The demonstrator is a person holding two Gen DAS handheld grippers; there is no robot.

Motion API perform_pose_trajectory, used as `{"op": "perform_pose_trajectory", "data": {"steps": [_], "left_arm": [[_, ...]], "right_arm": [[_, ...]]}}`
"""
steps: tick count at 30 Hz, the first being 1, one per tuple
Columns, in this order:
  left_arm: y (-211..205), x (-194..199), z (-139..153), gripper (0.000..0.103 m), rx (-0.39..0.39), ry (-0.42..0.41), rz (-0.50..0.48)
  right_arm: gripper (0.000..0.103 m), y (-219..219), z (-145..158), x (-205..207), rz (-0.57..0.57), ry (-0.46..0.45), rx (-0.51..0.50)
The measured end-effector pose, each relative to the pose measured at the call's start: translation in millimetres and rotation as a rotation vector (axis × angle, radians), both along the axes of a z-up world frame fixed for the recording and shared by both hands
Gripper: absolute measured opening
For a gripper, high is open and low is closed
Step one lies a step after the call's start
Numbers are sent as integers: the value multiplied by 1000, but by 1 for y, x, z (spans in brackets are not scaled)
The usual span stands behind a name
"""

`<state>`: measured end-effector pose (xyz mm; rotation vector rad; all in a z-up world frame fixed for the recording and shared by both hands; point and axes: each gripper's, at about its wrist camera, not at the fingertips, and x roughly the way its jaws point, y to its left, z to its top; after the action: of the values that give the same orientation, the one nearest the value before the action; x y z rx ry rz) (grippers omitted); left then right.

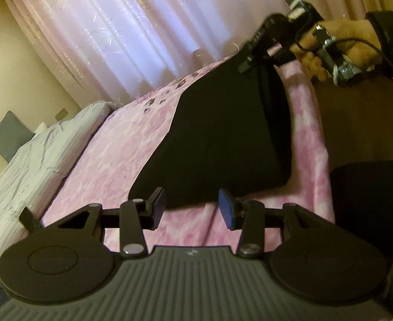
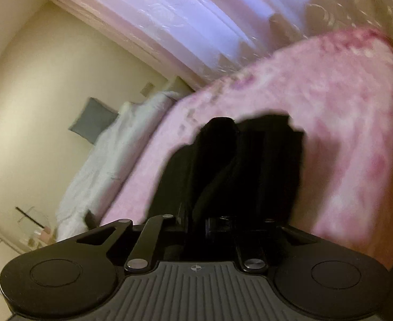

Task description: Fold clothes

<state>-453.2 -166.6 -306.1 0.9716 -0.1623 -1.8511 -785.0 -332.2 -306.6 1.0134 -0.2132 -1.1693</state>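
A black garment (image 1: 223, 133) lies spread flat on the pink bedspread (image 1: 116, 160), running from the near edge toward the far corner. In the left wrist view my left gripper (image 1: 192, 208) hovers open just short of the garment's near hem, its blue pads (image 1: 227, 208) apart with nothing between them. At the garment's far end a hand (image 1: 338, 45) holds my right gripper (image 1: 245, 65), which pinches the cloth there. In the right wrist view the right gripper (image 2: 212, 222) is shut, and bunched black fabric (image 2: 249, 160) rises from its jaws and hides the fingertips.
A white quilt (image 1: 36, 160) covers the left part of the bed, with a grey cushion (image 1: 8, 136) against the wall. Pale pink curtains (image 1: 116, 26) hang behind the bed. Brown floor (image 1: 356, 123) and a dark-clothed leg (image 1: 370, 200) lie right of the bed's edge.
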Motion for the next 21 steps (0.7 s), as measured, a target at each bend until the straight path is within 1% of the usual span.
{"op": "perform_pose_trajectory", "data": {"steps": [2,3,5,7,9,10,11,12,13,14,17,21], "left_arm": [[-2,-3,-2,40,6,6,-7],[-3,-4,-4,40,12,7,-7],[-5,-2,-6,40,25,7,0],[-8,0,-9,40,41,11,10],[-12,3,-12,40,61,23,25],[-15,5,-12,40,72,34,38],[-18,8,-12,40,81,46,52],[-21,10,-12,40,91,58,67],[-27,14,-12,40,105,80,87],[-33,17,-11,40,121,105,109],[-58,32,-10,40,168,208,185],[-100,57,-12,40,238,383,303]], "right_arm": [[8,7,8,-1,-22,39,-53],[8,10,5,-2,-38,51,-51],[9,10,-13,-7,-61,53,8],[9,9,-28,-14,-72,16,56],[9,10,-30,-18,-62,4,58],[15,11,-27,-18,-58,17,56],[27,12,-22,-18,-58,31,48],[31,13,-16,-18,-62,47,36],[39,15,-10,-20,-63,65,20],[42,17,-4,-21,-65,86,3],[42,15,6,-23,-62,136,-9],[42,-1,8,-30,-61,153,10]]}}
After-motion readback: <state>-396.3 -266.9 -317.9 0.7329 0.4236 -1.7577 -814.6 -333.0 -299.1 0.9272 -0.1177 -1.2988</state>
